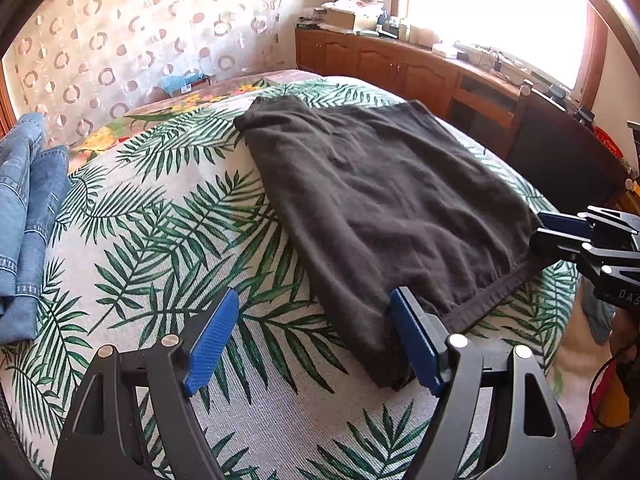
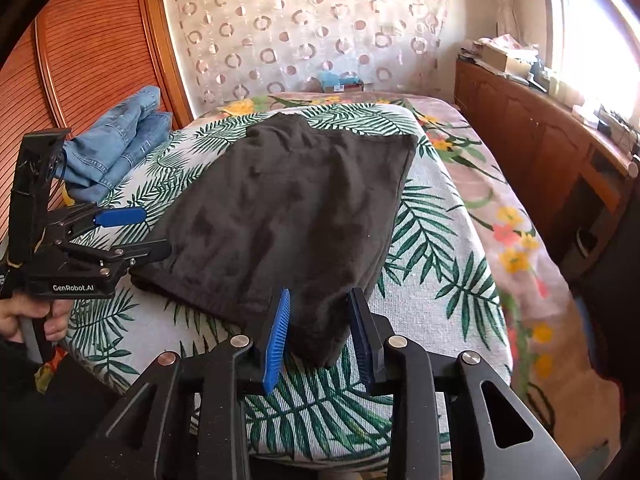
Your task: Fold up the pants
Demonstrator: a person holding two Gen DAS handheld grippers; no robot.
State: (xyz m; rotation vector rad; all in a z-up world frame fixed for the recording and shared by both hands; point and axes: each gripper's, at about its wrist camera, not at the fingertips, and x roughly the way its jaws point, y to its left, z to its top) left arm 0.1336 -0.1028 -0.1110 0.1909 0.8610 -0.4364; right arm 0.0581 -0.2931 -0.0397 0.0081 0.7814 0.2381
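The pants lie folded flat on the bed, jeans heaped well apart. My left jaws gape beside the near corner, empty. My right jaws straddle the other corner, released. I should back off level, not dragging cloth. No containers

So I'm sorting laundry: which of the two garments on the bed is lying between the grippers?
The dark brown pants, spread in the middle of the bed; the blue jeans sit folded at the far left edge.
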